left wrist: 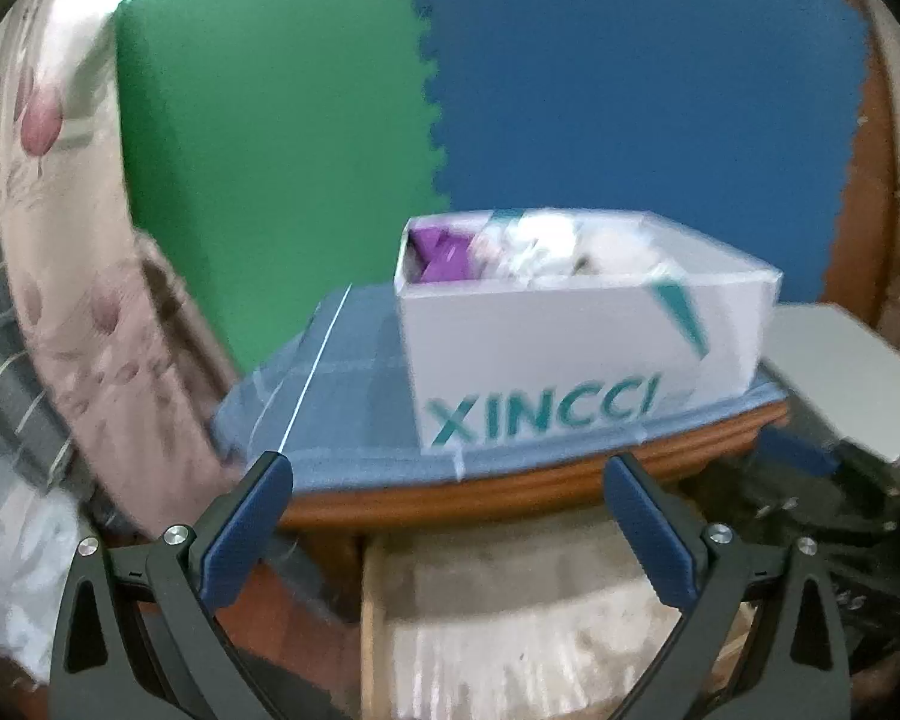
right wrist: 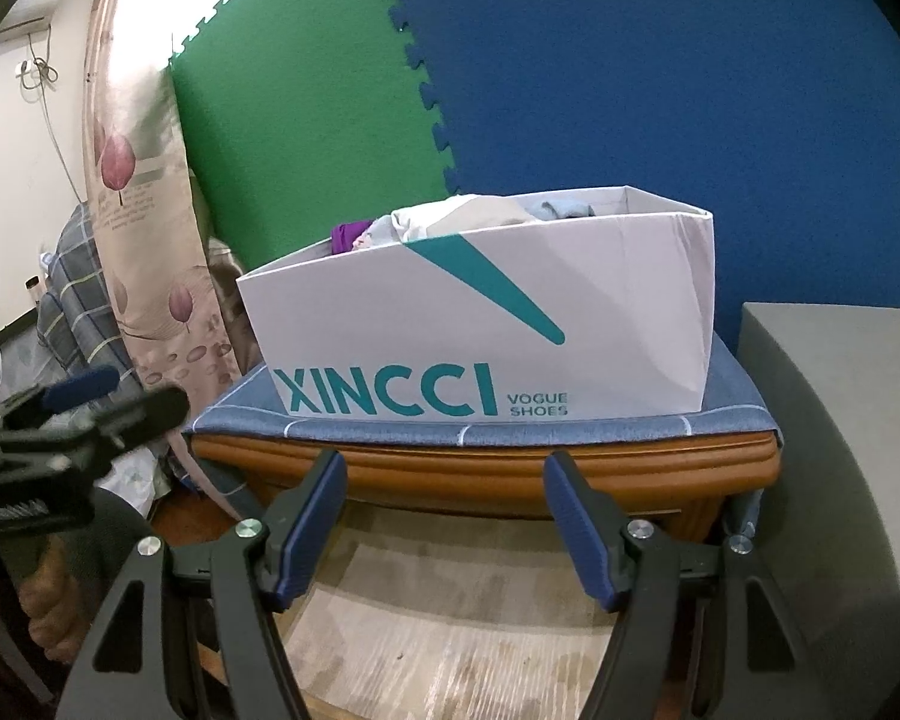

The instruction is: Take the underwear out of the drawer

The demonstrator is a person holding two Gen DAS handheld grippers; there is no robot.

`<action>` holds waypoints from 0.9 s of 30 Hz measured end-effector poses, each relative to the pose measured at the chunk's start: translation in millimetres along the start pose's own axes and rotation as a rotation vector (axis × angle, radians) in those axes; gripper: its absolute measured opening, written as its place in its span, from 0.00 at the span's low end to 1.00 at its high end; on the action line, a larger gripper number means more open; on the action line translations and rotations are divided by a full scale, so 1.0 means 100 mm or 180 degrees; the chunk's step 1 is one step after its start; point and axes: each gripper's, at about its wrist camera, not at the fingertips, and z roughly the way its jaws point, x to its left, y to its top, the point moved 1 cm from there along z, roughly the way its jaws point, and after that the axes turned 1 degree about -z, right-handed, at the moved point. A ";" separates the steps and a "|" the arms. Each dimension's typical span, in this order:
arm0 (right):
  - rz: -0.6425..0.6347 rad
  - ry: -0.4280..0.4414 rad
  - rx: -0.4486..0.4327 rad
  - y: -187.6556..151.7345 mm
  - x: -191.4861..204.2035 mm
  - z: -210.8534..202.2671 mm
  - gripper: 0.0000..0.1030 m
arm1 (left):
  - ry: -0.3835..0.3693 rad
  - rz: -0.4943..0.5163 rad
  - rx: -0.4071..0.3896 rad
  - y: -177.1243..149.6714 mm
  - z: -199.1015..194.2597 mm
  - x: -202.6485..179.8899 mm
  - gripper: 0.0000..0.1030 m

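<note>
Teal lettering on the white box [right wrist: 480, 324] reads "XINCCI VOGUE SHOES"; purple and pale underwear [right wrist: 390, 228] is heaped inside; left gripper [left wrist: 450, 504] and right gripper [right wrist: 444, 510] gape, holding nothing

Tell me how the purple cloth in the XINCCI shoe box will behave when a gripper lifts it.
The purple cloth lies crumpled in folds, so it is probably floppy and will drape from a pinch. It looks thin, so likely light. It sits against the white cloth inside the shoe box, so it may drag that along.
</note>
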 end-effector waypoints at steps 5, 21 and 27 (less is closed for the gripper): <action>0.0021 0.0008 0.0025 0.00 -0.02 0.01 0.68 | 0.0143 0.0011 0.0113 -0.09 0.08 0.00 1.00; 0.0036 0.0036 0.0108 -0.02 -0.02 0.07 0.68 | 0.0001 -0.0103 0.0378 -0.29 0.29 -0.01 1.00; 0.0004 0.0028 0.0104 -0.02 0.00 0.07 0.68 | 0.0021 -0.0098 0.0405 -0.31 0.33 -0.02 1.00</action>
